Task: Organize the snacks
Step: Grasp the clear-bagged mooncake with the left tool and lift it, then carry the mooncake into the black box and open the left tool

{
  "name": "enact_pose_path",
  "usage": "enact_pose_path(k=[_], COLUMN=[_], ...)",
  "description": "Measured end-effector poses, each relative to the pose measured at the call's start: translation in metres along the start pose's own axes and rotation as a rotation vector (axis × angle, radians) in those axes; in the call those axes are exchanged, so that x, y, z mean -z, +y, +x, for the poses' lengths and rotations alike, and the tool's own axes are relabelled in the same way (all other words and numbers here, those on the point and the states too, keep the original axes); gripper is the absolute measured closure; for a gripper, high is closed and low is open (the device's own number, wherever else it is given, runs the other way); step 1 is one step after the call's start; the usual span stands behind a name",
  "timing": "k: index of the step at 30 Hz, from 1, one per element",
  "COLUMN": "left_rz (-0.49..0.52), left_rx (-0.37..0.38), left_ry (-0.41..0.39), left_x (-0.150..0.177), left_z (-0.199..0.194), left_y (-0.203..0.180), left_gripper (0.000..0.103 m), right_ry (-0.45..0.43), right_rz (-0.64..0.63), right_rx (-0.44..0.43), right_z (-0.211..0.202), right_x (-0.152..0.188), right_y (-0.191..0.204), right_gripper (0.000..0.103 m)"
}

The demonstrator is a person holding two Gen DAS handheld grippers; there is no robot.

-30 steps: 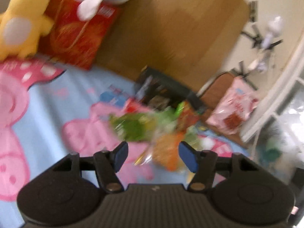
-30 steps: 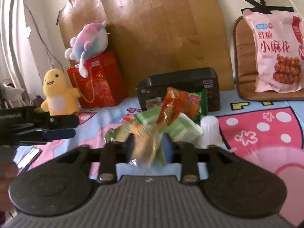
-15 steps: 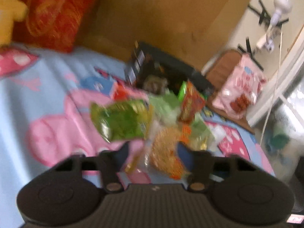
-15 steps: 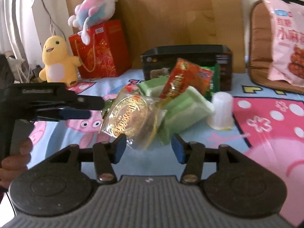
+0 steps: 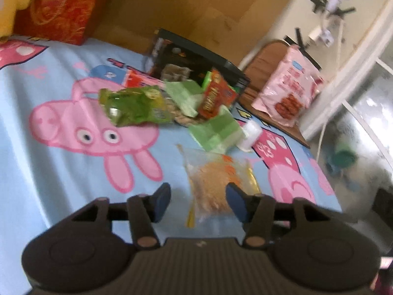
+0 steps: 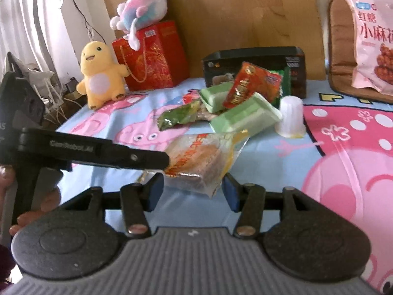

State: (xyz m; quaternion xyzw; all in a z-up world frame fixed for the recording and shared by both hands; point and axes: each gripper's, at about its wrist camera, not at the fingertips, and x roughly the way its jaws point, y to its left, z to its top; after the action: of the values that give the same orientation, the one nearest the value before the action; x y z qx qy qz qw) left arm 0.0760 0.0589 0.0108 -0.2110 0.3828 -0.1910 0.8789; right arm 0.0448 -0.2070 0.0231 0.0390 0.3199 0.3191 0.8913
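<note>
A clear-wrapped orange pastry [image 5: 216, 184] [image 6: 199, 157] lies on the blue cartoon sheet, between the open fingers of my left gripper [image 5: 198, 202] and just ahead of my open right gripper [image 6: 191, 190]. The left gripper's finger [image 6: 147, 158] touches its left edge in the right wrist view. Behind it lies a snack pile: green chip bag [image 5: 132, 104] [image 6: 176, 115], pale green packs [image 5: 216, 131] [image 6: 245, 116], red-orange packet [image 5: 215, 94] [image 6: 250, 83], a white cup [image 6: 291, 116] and a black box [image 5: 196, 61] [image 6: 255, 66].
A red gift bag [image 6: 152, 59] with a pastel plush on top and a yellow plush [image 6: 99, 73] stand at the back left. A large pink snack bag [image 6: 368, 39] leans on a brown cushion at the right. A wooden board backs the bed.
My right gripper opened and let the pastry go; it now lies on the sheet. My left gripper swung in and lowered around the pastry.
</note>
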Motion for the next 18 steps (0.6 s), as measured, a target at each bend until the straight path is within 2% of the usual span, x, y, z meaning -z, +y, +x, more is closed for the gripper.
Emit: enact_pose_path(k=[2, 3, 4, 5, 9, 10, 13, 14, 15, 16, 17, 18], left_rz=[-0.016, -0.012, 0.001, 0.02, 0.092, 0.097, 0.113, 0.125, 0.116, 0.105, 0.111, 0.13], left_rx=[-0.01, -0.021, -0.028, -0.032, -0.04, -0.044, -0.026, -0.011, 0.017, 0.02, 0.015, 0.01], left_ry=[-0.016, -0.025, -0.033, -0.034, 0.013, 0.032, 0.049, 0.054, 0.061, 0.057, 0.045, 0.022], left_x=[-0.004, -0.006, -0.008, -0.01, -0.013, -0.012, -0.007, -0.006, -0.006, -0.007, -0.01, -0.016], left_z=[-0.006, -0.007, -0.008, -0.007, 0.009, 0.014, 0.022, 0.023, 0.022, 0.019, 0.014, 0.007], left_y=[0.004, 0.004, 0.002, -0.002, -0.015, -0.016, -0.017, -0.018, -0.017, -0.018, -0.021, -0.025], left_gripper=[0.04, 0.033, 0.032, 0.032, 0.037, 0.044, 0.052, 0.056, 0.061, 0.063, 0.064, 0.064], right_ry=[0.016, 0.021, 0.018, 0.009, 0.033, 0.046, 0.075, 0.063, 0.054, 0.041, 0.037, 0.032], right_rz=[-0.014, -0.038, -0.072, -0.113, -0.265, -0.283, -0.313, -0.319, -0.324, -0.326, -0.325, -0.314], right_rx=[-0.008, -0.013, -0.004, 0.015, 0.059, 0.055, 0.046, 0.035, 0.02, 0.029, 0.041, 0.03], right_z=[-0.001, -0.004, -0.006, -0.008, 0.003, 0.008, 0.023, 0.025, 0.026, 0.028, 0.031, 0.031], right_x=[0.003, 0.005, 0.006, 0.008, 0.008, 0.008, 0.007, 0.007, 0.006, 0.004, 0.002, -0.002], right_y=[-0.002, -0.002, 0.0, 0.002, 0.01, 0.009, 0.008, 0.008, 0.009, 0.011, 0.012, 0.013], right_gripper=[0.042, 0.032, 0.026, 0.02, 0.02, 0.02, 0.021, 0.026, 0.036, 0.038, 0.045, 0.049])
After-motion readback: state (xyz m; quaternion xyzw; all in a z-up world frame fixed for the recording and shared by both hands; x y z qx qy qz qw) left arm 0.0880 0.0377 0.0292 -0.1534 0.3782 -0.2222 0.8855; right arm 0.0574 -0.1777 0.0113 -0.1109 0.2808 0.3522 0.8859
